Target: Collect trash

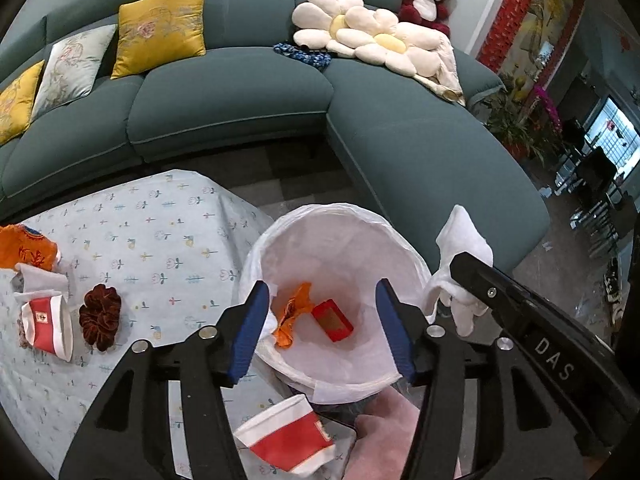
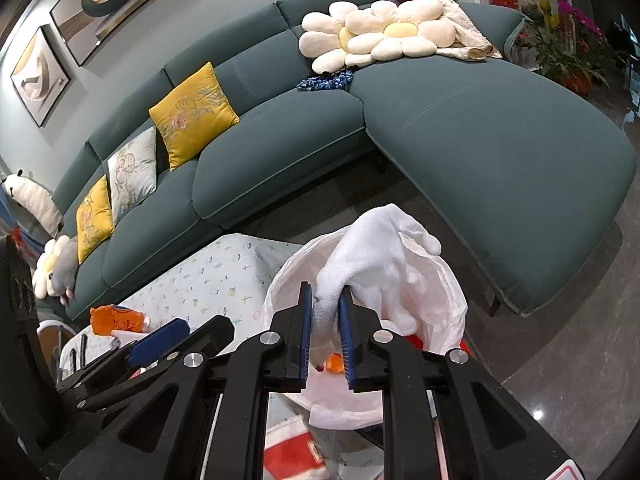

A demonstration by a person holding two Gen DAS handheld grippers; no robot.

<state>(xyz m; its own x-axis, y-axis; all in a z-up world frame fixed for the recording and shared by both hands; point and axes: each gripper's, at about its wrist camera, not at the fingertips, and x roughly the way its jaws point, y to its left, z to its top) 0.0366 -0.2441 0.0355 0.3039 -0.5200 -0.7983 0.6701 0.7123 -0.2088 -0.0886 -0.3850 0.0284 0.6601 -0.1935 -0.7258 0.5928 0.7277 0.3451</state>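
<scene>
White tissue sits pinched in our right gripper above the bin. Our left gripper hangs wide, empty, over it.

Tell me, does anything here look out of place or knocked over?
Yes. Two red-and-white paper cups lie tipped on their sides on the table, and a dark red scrunchie sits among the trash there.

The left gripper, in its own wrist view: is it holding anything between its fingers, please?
No: the left gripper is open and empty above the lined trash bin, while the right gripper pinches a white tissue.
</scene>
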